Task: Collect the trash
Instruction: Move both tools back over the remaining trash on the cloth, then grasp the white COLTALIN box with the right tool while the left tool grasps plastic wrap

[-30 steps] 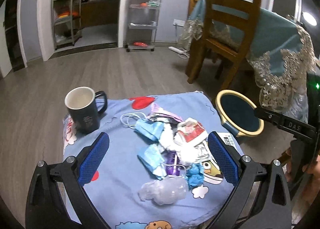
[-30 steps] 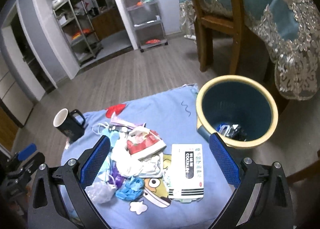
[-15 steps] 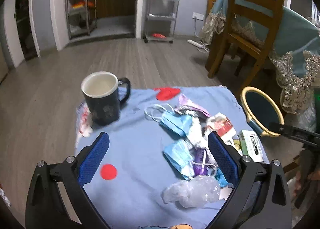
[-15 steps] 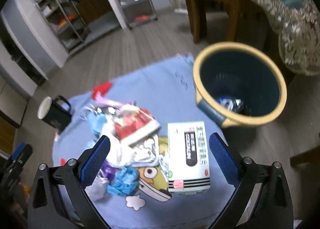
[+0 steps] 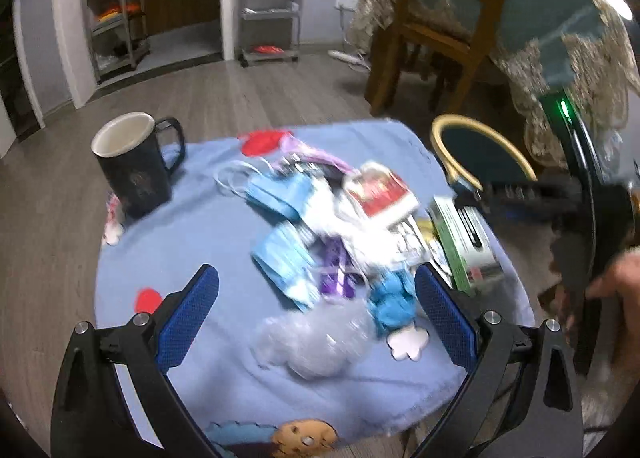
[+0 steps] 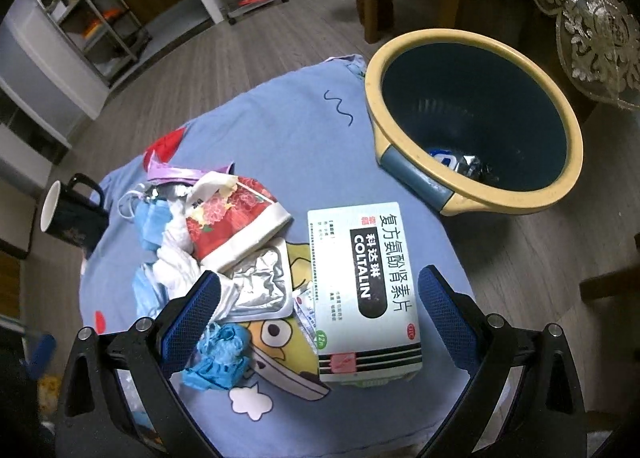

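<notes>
A pile of trash lies on a blue cartoon cloth (image 6: 272,130) over a small table. A white COLTALIN medicine box (image 6: 362,286) lies between the fingers of my right gripper (image 6: 318,308), which is open just above it. Beside it are a foil blister pack (image 6: 260,286), a red flowered packet (image 6: 236,224), blue face masks (image 5: 280,194), a blue crumpled glove (image 6: 220,356) and a clear plastic bag (image 5: 316,342). My left gripper (image 5: 316,310) is open above the plastic bag. The blue bin with a yellow rim (image 6: 480,74) stands right of the table.
A black mug (image 5: 132,162) stands at the table's left side. A wooden chair (image 5: 436,18) and a table with a lace-edged teal cloth (image 5: 568,26) stand behind the bin. Metal shelf racks (image 5: 272,6) are at the far wall. The bin holds a wrapper (image 6: 460,162).
My right gripper has lowered and closed in on the medicine box, which now sits between its fingers. My left gripper has shifted over the pile; its view is blurred by motion.
</notes>
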Motion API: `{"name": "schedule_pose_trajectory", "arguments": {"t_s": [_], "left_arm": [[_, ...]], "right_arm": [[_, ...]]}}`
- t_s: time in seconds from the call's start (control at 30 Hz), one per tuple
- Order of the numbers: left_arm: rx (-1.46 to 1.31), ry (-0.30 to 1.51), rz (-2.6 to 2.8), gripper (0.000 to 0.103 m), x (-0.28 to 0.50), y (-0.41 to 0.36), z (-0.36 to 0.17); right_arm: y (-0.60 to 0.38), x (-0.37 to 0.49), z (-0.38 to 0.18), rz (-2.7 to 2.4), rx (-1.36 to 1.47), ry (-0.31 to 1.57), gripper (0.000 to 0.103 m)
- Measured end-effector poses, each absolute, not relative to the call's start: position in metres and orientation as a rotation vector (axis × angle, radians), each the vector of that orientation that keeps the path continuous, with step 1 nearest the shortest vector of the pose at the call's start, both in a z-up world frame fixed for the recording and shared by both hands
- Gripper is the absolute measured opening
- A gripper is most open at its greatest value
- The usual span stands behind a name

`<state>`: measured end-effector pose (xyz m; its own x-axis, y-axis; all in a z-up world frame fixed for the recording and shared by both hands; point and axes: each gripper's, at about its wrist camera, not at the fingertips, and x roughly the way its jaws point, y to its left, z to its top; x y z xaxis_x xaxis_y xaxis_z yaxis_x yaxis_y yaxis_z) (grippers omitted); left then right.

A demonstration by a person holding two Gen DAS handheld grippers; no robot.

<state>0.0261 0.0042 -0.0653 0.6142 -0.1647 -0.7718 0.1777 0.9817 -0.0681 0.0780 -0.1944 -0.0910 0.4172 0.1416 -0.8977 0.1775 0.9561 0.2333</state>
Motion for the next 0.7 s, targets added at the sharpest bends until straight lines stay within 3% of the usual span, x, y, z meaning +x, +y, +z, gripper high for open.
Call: {"name": "schedule_pose_trajectory", "arguments": {"t_s": [0.13, 0.37, 0.5, 0.7], "left_arm": [[0.086, 0.972, -0.219, 0.075, 0.028, -0.009, -0.085], [0.143, 1.100, -0.230, 0.025, 0.035, -0.012, -0.109], [0.145, 1.025, -0.215, 0.017, 0.038, -0.007, -0.093], [0.054, 0.930, -0.194, 0.017, 0.049, 0.011, -0.064]], "right_arm": [[-0.198, 0.079, -0.092, -0.030, 0.325, 1.148, 0.098], [-0.203, 0.080, -0.097, -0.039, 0.334, 1.165, 0.098], [-0.204, 0.083, -0.106, -0.054, 0.338, 1.196, 0.098], [-0.199, 0.090, -0.127, -0.082, 0.302, 1.264, 0.098]]}}
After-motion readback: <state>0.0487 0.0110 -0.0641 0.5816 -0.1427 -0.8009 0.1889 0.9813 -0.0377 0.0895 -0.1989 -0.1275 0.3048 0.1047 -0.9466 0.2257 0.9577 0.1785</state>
